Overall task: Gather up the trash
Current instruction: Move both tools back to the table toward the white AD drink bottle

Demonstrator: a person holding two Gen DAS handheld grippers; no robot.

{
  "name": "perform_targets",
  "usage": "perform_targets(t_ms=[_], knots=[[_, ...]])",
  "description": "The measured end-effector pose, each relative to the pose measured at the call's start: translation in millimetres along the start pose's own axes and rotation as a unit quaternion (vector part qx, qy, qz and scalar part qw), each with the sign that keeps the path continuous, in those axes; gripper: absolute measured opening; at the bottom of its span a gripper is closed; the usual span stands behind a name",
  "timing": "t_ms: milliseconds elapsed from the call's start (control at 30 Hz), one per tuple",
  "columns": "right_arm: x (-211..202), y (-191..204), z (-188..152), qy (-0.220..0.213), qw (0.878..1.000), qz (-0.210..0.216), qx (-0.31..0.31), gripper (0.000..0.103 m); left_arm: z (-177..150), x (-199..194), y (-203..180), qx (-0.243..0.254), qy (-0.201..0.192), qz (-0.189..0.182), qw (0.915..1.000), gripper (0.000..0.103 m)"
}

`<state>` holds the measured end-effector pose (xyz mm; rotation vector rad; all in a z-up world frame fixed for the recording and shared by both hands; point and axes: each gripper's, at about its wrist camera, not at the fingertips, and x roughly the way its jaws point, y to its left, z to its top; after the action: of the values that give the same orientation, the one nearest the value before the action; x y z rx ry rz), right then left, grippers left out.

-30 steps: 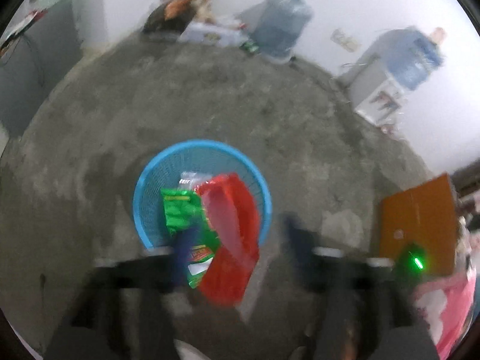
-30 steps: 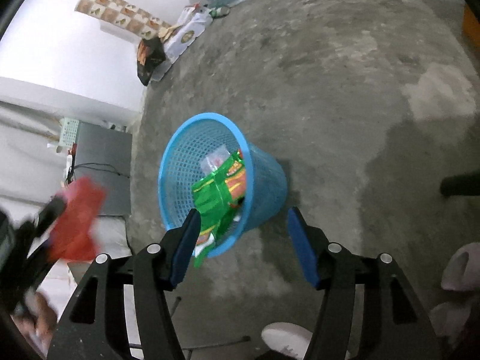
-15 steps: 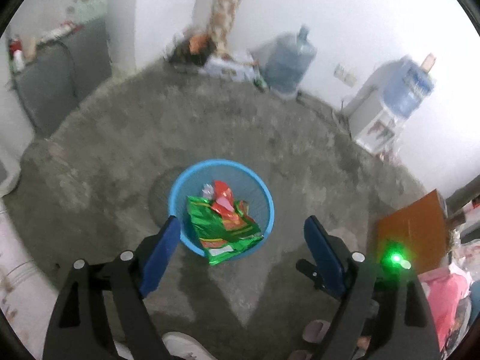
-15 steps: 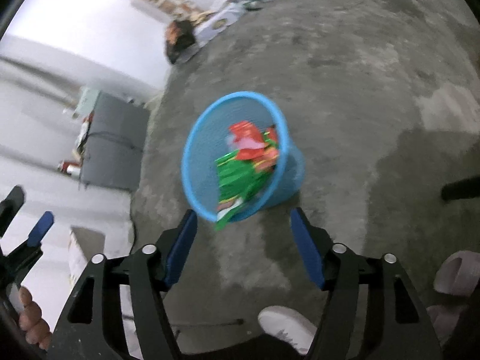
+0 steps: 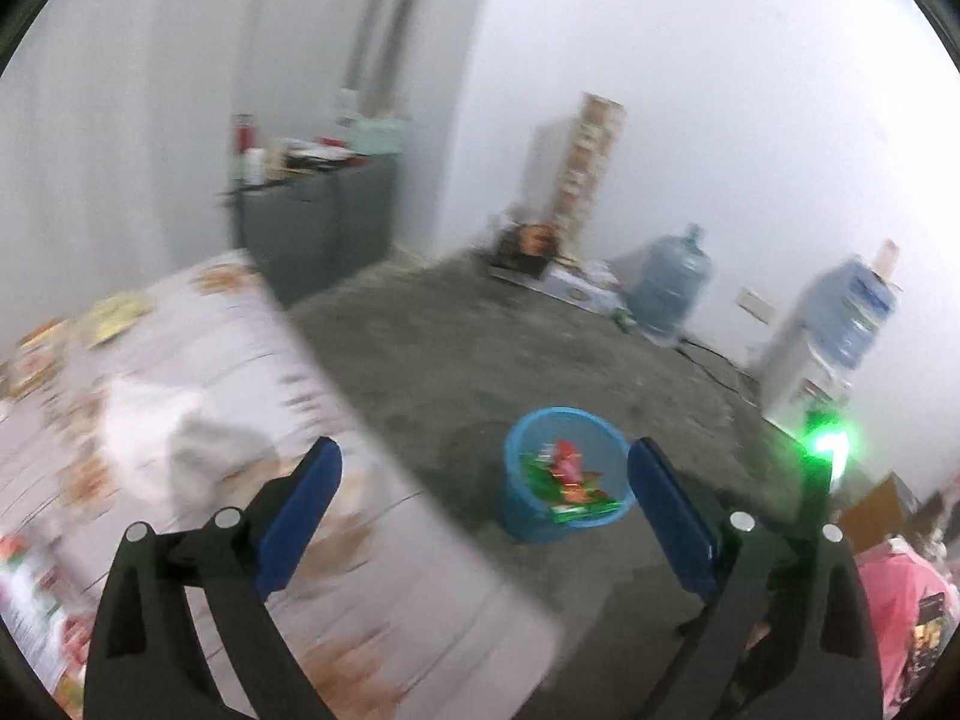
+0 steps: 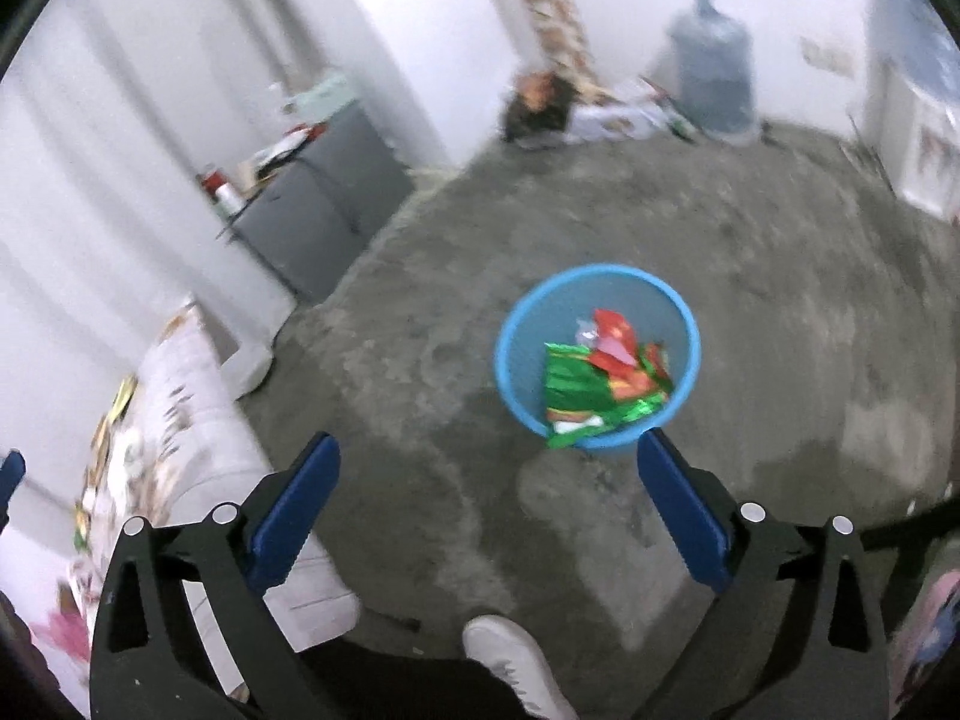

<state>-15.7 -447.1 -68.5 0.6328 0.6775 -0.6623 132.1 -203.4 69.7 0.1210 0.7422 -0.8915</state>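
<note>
The left gripper [image 5: 483, 507] stands wide open and holds nothing; between its blue pads [image 5: 300, 513] we see, in the lower middle of the left wrist view, the blue basket [image 5: 528, 516] on the grey floor [image 5: 432, 354], with green and red wrappers [image 5: 561, 477] inside, one green piece lying over the near rim. The whole left part of this frame is filled by a patterned surface [image 5: 336, 420], probably a table cloth, very blurred, with more packets [image 5: 24, 594] at the lower left edge. The risk here, I think, is that the left finger strikes the edge of this surface, which runs diagonally just beside it, if the hand swings toward the packets too fast. The open room is on the right and in the middle, above the floor. In the right wrist view the right gripper [image 6: 489, 495] is also wide open and empty, and the basket [image 6: 510, 360] sits in the middle right, a little above the right pad [image 6: 681, 516]. The green wrapper [image 6: 576, 396] hangs over the lower rim; a careless pass or a new item dropped on it could push it out on the floor. A white shoe [image 6: 510, 660] is at the bottom middle, near the basket, so a step forward may tip the light basket. The patterned surface [image 6: 192, 420] occupies the lower left; the floor [image 6: 660, 210] toward the upper right, up to the water bottle [image 6: 711, 72], is free for moving.
</note>
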Motion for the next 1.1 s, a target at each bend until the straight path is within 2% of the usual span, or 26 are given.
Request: perform_targets(t_ms=[167,333,500,667,867,1100], knots=[[-10.4,41.6,-11.0,-0.009,0.998,-0.010,-0.068,0.095,-25.5,-63.7,51.9,-0.035,-0.034,0.059,0.9971,0.094],[-20.9,77.8,-25.8,-0.013,0.993,-0.003,-0.115,0.095,-48.8,-132.1,100.8,-0.079,-0.090,0.130,0.9843,0.095],[-26.8,114.6,-38.5,-0.021,0.984,0.006,-0.174,0.095,-70.1,-180.6,136.3,-0.133,-0.124,0.163,0.9698,0.096],[-30.4,148.2,-52.4,-0.032,0.972,0.014,-0.232,0.095,-85.6,-206.5,157.9,-0.153,-0.141,0.191,0.9593,0.097],[-36.6,177.7,-67.6,-0.032,0.960,0.030,-0.275,0.095,-100.6,-218.4,174.8,-0.162,-0.148,0.211,0.9526,0.097],[-48.2,213.4,-79.5,-0.030,0.947,0.131,-0.292,0.095,-121.4,-224.0,205.1,-0.189,-0.145,0.233,0.9429,0.097]])
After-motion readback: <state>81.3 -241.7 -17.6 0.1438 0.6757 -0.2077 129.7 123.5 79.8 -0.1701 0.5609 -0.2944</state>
